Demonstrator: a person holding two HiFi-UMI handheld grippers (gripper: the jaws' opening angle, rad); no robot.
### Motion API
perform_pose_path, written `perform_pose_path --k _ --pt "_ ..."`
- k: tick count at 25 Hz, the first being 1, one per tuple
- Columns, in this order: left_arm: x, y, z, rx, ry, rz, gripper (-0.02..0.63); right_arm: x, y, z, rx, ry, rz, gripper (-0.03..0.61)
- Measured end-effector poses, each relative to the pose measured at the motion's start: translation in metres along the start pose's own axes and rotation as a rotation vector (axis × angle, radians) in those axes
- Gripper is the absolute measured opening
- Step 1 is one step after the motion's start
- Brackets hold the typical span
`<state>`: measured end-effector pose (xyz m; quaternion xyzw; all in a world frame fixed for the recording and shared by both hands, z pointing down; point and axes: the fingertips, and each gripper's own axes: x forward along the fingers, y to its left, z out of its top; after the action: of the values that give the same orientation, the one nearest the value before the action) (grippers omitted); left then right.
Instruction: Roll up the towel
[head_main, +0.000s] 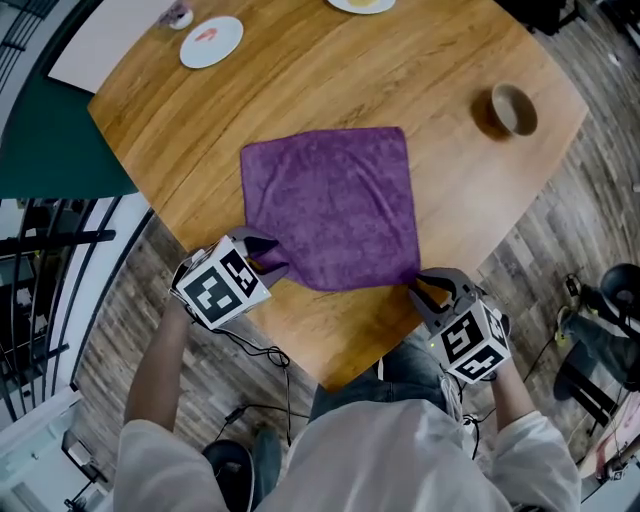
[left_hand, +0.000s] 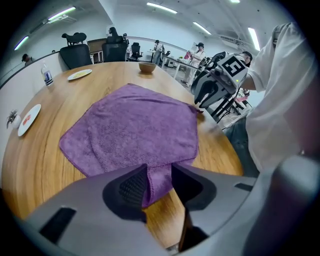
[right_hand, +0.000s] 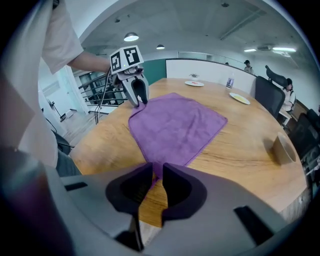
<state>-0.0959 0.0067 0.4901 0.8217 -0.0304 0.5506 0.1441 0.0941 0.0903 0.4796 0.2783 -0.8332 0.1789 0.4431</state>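
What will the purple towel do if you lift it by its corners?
Probably sag in the middle: the purple towel looks like thin soft cloth, puckered where the left gripper pinches a corner. Likely light, being so thin. Its fuzzy surface probably won't slip from the jaws.

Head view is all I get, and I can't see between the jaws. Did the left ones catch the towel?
Observer: Yes. The left gripper's own view shows its jaws pinching one near corner of the towel.
Operator: And the right ones?
Observer: The right gripper has its jaws almost together, with the other near corner squeezed between them.
Operator: Is anybody else in the room?
Observer: Yes. A person is far off, beyond the table.
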Motion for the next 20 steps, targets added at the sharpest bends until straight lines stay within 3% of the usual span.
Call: perform_pose_path --k 10,20 --pt "0.0 0.0 0.002 0.002 -0.027 0.018 0.132 0.017 0.001 -0.014 -0.12 0.113 0.027 0.071" --pt "0.007 0.004 -0.005 -0.018 -0.029 0.074 0.064 0.02 -0.005 -0.011 -0.116 0.124 0.011 0.021"
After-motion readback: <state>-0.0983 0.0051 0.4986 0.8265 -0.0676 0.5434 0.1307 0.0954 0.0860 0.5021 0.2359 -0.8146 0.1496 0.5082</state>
